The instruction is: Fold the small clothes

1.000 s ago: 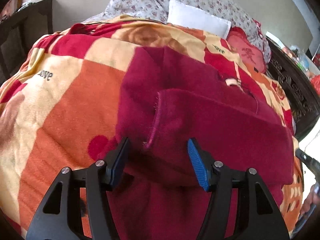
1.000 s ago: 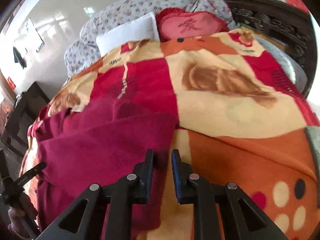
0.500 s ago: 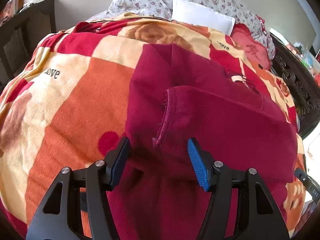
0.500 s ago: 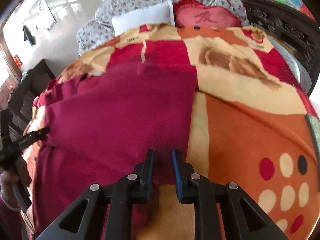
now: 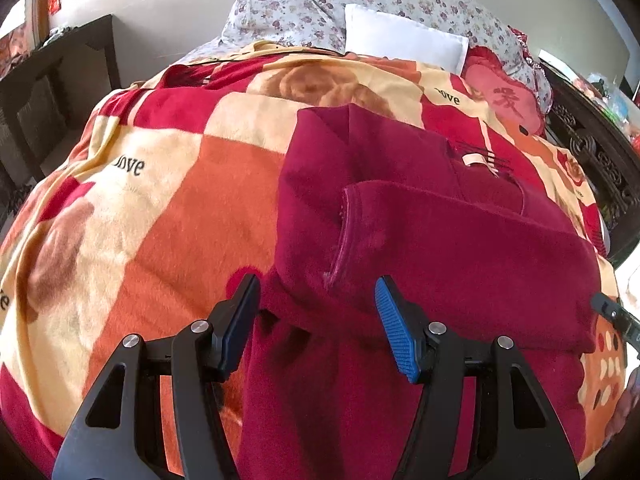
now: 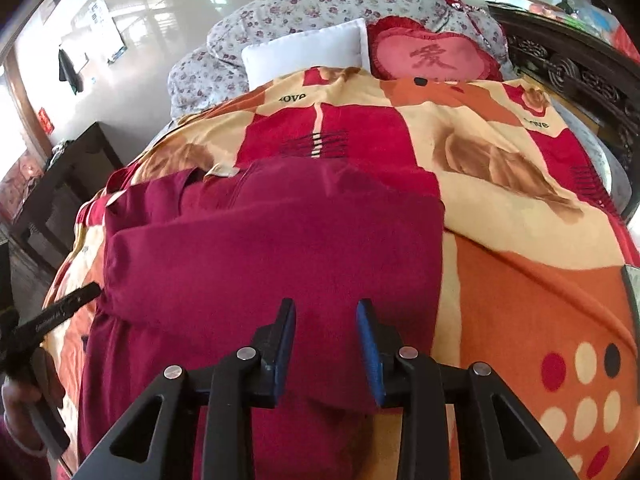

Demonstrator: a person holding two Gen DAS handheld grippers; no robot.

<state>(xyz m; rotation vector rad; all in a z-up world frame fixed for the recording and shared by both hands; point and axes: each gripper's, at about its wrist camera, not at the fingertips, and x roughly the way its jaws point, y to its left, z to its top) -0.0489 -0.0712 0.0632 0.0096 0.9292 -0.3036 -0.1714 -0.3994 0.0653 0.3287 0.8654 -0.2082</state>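
Garment: dark red fleece garment [image 5: 460, 248], lying on the blanket near the bed's near edge, partly folded, with an upper layer laid across the lower one; lower part hanging toward the bed's edge.
Hem: stitched edge [image 5: 344, 236] of the folded-over layer, running down toward the left gripper's gap.
Label: small pale tab [image 5: 474, 159] on the far part of the garment.
Left gripper: left gripper [image 5: 316, 320] poised at the garment's left end, jaws spread wide, blue pad [image 5: 394, 332] on one side, dark pad on the other; folded cloth seen between them, pads not pressing on it.
Right gripper: right gripper [image 6: 326, 338] over the garment's near right part, jaws just parted from a near-closed state; red cloth seen in the gap, pads clear of it, released.
Hand: a hand [image 6: 28, 404] at the left border of the right wrist view, wrapped round the other tool's handle.
Blanket: plush blanket [image 6: 520, 280] in red, orange and cream blocks, with "love" lettering and dots.
Pillows: white pillow [image 6: 308, 52] and heart-shaped red cushion [image 6: 432, 58] at the bed's far end, against a floral quilt [image 5: 280, 16].
Surroundings: dark carved wooden furniture [image 6: 580, 76] to the right of the bed; dark table [image 5: 48, 76] to the left.
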